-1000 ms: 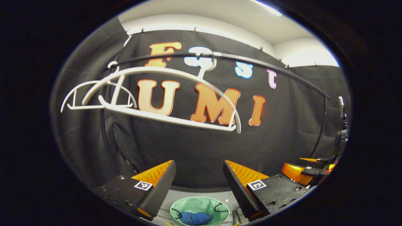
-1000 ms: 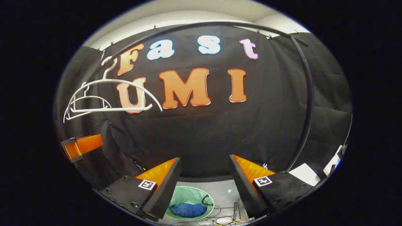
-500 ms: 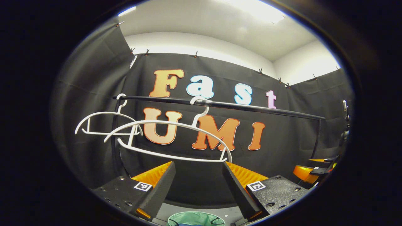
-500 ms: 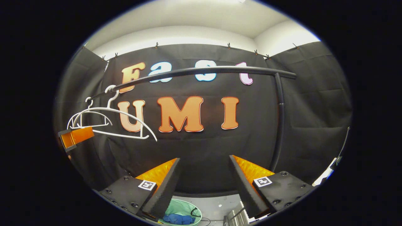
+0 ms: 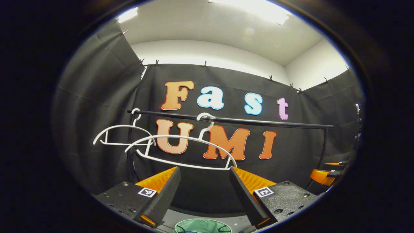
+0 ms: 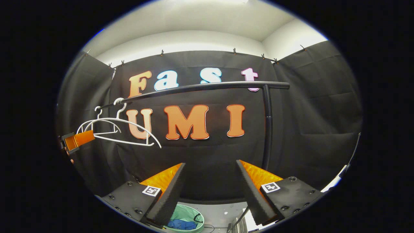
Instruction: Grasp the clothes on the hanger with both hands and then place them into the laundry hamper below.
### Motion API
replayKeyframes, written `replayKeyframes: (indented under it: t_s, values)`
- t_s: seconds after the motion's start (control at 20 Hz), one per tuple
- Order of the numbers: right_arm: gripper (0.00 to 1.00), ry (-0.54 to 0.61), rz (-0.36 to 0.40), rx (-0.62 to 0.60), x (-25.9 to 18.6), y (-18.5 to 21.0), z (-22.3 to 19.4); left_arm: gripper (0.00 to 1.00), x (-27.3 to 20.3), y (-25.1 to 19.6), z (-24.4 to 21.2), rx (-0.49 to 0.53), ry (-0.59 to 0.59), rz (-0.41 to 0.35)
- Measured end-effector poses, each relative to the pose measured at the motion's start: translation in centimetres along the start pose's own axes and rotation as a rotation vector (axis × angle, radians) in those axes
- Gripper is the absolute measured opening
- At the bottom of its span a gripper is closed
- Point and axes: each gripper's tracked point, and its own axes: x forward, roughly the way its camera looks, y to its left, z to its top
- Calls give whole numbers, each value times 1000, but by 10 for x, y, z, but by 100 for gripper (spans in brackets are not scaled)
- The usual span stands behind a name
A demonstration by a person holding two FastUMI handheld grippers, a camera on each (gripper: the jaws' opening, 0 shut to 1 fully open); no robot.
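Two bare white hangers hang from the black rail: the nearer hanger and the farther hanger. My left gripper is open below the nearer hanger with nothing between its fingers. The green laundry hamper sits on the floor beneath it. In the right gripper view my right gripper is open and holds nothing. Below it the hamper holds blue clothes. The hangers hang at the left end of the rail. The left gripper's orange finger shows beside them.
The rail's upright post stands to the right of centre, against the black cloth wall. Cables lie on the grey floor next to the hamper. The right gripper shows at the far right edge of the left gripper view.
Both views have swung upward: rail and hangers sit lower in frame, more ceiling shows, and the hamper has slid toward the bottom edge. Both grippers stayed open and hold nothing.
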Motion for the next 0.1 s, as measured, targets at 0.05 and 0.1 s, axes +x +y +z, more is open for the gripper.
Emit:
replayKeyframes:
  t_s: [0.05, 0.1]
  values:
    - [89, -3, 8, 3, -4, -4, 1, 92, -4, -2, 2, -9, 0, 5]
    - [89, -1, 17, 6, -8, -7, 1, 95, -8, -2, 4, -15, 1, 11]
